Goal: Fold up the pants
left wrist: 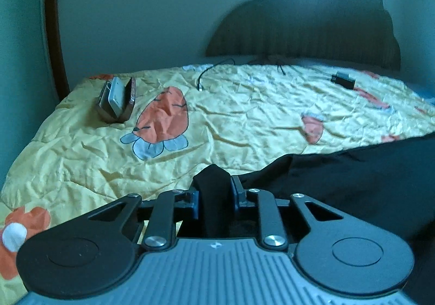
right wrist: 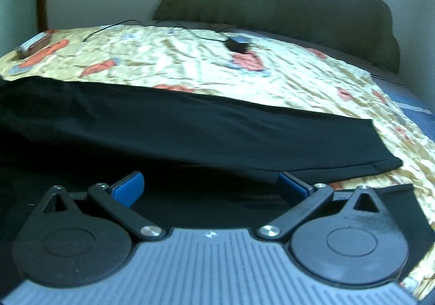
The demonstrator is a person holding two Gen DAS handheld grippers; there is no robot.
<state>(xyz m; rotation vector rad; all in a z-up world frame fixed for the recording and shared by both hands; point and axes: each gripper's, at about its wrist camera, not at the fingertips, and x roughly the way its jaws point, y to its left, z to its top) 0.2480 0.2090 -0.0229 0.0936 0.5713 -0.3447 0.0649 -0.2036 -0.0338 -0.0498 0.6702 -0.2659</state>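
Observation:
Black pants (left wrist: 353, 169) lie across the near right of a yellow bedspread (left wrist: 244, 115) printed with orange carrots. My left gripper (left wrist: 214, 185) is shut on a bunched fold of the pants, which stands up between its blue pads (left wrist: 196, 204). In the right wrist view the pants (right wrist: 190, 128) stretch as a long dark band from the left edge to a hem at the right. My right gripper (right wrist: 210, 180) hangs low over this cloth with its blue fingertips (right wrist: 130, 185) spread wide; the pads press on nothing.
An open metal case (left wrist: 117, 98) stands at the bed's far left. A black cable (left wrist: 209, 71) and a dark charger block (left wrist: 343, 79) lie near the padded headboard (left wrist: 299, 28). A wall and a wooden frame (left wrist: 54, 33) border the left side.

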